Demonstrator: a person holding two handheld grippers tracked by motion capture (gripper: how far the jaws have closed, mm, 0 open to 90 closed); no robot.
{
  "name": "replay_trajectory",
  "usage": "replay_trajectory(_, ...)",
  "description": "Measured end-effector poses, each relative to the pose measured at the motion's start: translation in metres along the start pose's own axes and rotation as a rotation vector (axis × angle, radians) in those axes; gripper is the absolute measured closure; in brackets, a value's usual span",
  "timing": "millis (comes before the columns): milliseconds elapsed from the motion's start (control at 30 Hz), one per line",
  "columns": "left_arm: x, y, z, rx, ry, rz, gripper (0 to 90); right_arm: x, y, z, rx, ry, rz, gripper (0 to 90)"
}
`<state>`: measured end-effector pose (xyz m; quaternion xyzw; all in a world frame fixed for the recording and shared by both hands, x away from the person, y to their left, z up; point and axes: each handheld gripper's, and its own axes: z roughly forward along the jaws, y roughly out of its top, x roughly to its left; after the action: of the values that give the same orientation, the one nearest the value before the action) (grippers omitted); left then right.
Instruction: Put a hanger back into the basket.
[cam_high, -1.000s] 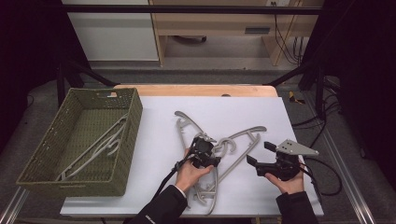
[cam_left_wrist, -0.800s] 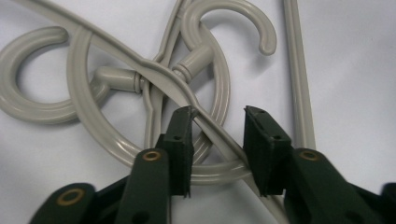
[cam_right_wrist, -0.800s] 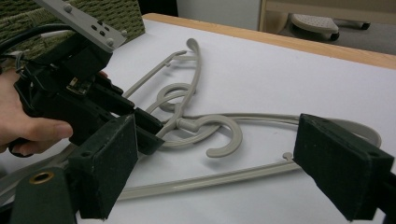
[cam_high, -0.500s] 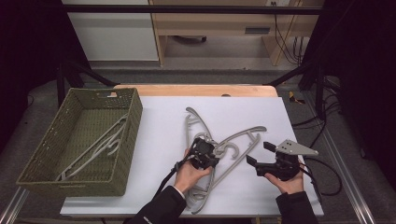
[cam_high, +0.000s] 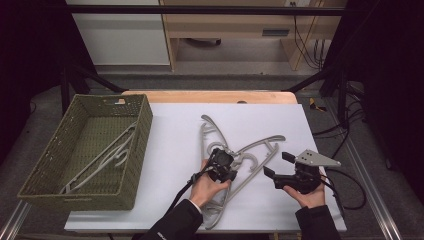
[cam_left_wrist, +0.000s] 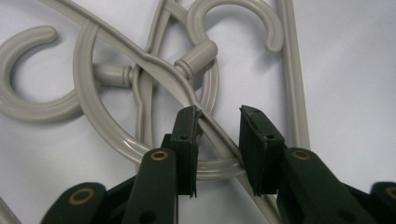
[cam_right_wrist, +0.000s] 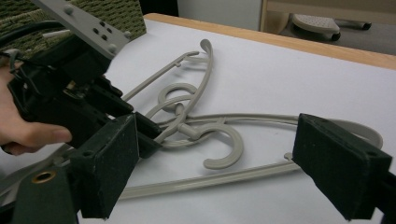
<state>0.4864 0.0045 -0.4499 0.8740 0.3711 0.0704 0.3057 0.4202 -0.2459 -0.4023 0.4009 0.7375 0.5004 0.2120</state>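
On the white desk (cam_high: 165, 150), two grey hangers (cam_high: 250, 152) lie crossed and tangled at their hooks, just right of the woven green basket (cam_high: 65, 150), which has another hanger (cam_high: 100, 160) lying in it. The left tool (cam_high: 223, 161) is down at the tangle, its jaws straddling a thin hanger arm and, having first narrowed, just been opening a little; its left pad (cam_left_wrist: 187, 135) touches the arm while the right one stands off. The right tool (cam_high: 274, 165) is held just to the right of the hangers with jaws wide apart and nothing between them.
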Motion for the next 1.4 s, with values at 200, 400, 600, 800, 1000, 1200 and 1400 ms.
replay_trajectory(200, 0.009, -0.009, -0.016, 0.01, -0.014, 0.027, 74.8, 0.0, 0.0, 0.001, 0.005, 0.004, -0.003, 15.0)
replay_trajectory(400, 0.005, -0.022, -0.03, -0.045, -0.026, 0.015, 66.1, 0.0, 0.001, -0.001, -0.004, 0.001, 0.001, 15.1)
replay_trajectory(600, -0.003, -0.028, -0.04, -0.031, -0.024, 0.01, 57.8, 0.001, 0.0, 0.0, -0.001, 0.0, 0.0, 15.1)
replay_trajectory(800, -0.01, -0.034, -0.032, 0.002, -0.001, 0.011, 58.5, 0.001, 0.001, 0.0, -0.001, 0.0, 0.0, 15.1)
replay_trajectory(1000, -0.011, -0.037, -0.029, 0.022, 0.006, 0.018, 68.8, 0.001, 0.001, -0.001, -0.002, -0.001, -0.001, 15.2)
replay_trajectory(1200, -0.012, -0.041, -0.035, 0.036, 0.003, 0.03, 70.4, 0.001, 0.001, -0.001, -0.004, 0.001, 0.004, 15.4)
replay_trajectory(1400, -0.013, -0.047, -0.045, 0.047, -0.011, 0.051, 73.3, 0.001, 0.001, -0.002, -0.004, -0.001, 0.0, 15.5)
